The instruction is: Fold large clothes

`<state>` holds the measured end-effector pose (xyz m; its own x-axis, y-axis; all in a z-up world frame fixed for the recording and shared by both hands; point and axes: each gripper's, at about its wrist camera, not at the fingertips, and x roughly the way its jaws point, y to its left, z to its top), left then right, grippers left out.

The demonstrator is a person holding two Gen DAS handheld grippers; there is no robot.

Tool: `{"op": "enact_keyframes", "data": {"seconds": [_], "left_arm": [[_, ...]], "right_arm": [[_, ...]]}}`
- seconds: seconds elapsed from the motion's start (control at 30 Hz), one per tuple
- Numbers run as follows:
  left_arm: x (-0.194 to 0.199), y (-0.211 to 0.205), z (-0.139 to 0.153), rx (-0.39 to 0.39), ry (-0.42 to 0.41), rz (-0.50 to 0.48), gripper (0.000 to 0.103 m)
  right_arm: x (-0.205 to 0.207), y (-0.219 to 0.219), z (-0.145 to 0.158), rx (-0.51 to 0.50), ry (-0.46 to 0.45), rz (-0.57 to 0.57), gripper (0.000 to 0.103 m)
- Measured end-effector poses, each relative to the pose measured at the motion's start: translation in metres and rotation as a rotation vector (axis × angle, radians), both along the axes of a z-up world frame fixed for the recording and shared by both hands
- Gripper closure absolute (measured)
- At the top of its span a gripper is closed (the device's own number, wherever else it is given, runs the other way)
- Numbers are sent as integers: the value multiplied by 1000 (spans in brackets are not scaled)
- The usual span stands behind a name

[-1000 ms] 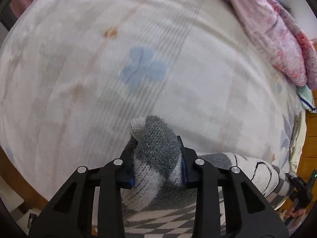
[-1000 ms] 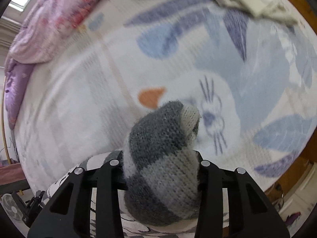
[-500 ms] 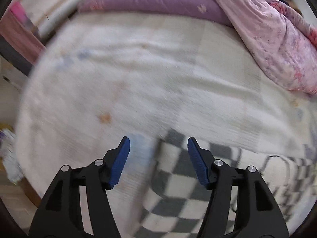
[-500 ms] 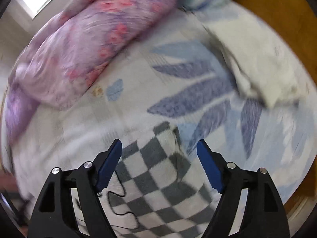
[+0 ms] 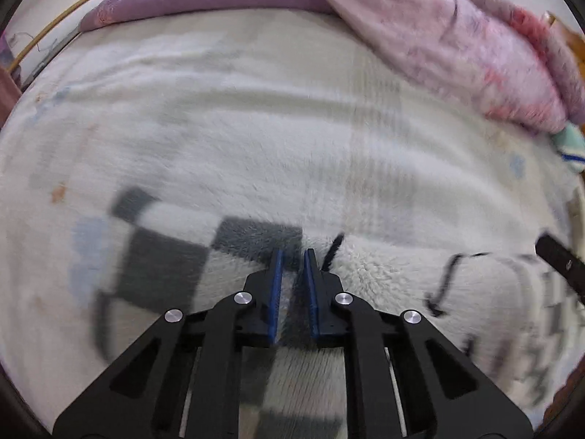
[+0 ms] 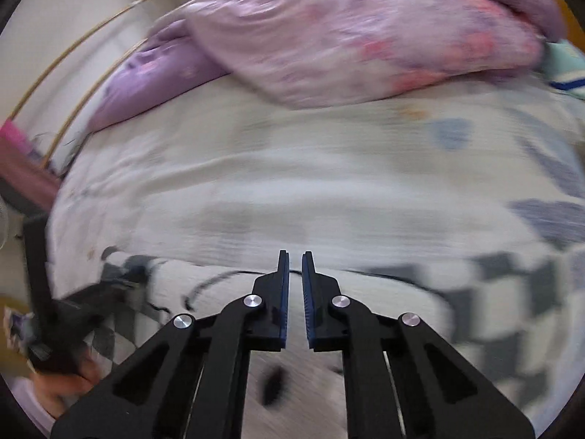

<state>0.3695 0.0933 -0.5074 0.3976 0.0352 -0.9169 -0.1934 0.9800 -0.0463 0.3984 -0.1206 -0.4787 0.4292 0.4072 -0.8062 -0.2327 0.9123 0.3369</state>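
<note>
left gripper (image 5: 292, 256) jaws just closed, nearly shut, nothing gripped. right gripper (image 6: 295, 256) same, empty. checkered sweater (image 5: 384, 281) lies flat under both, long axis sideways across bed (image 5: 256, 128); left gripper nearer checked sleeve.

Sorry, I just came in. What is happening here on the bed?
A person with a gripper in each hand is folding a checkered sweater on the bed. The left gripper and right gripper have just been closing; both are nearly shut, with nothing visibly held, above the sweater. A pink quilt lies behind.
</note>
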Motion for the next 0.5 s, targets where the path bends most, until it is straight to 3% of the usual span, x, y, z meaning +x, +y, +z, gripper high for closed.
{"op": "enact_keyframes", "data": {"seconds": [0.07, 0.1, 0.13, 0.2, 0.33, 0.4, 0.47, 0.5], "left_arm": [[-8, -1, -15, -12, -87, -3, 94], [-15, -2, -19, -5, -143, -26, 94], [-20, -1, -20, -5, -172, -43, 94], [-22, 3, -18, -9, -186, -55, 92], [-20, 12, -18, 45, -202, -113, 100], [-20, 20, -14, 78, -204, -144, 100], [-21, 29, -11, 166, -202, -131, 100], [-21, 42, -10, 175, -197, -115, 100]], "right_arm": [[1, 21, -35, -62, -6, 22, 96], [-5, 26, -50, -79, -81, 22, 97], [-8, 25, -51, -64, -129, 22, 98], [-8, 14, -50, -9, -120, 8, 100], [-5, -9, -47, 9, -115, 34, 103], [-4, -32, -44, -154, -143, -9, 103], [-1, -79, -48, -221, -136, -81, 103], [1, -105, -49, -221, -115, -115, 103]]}}
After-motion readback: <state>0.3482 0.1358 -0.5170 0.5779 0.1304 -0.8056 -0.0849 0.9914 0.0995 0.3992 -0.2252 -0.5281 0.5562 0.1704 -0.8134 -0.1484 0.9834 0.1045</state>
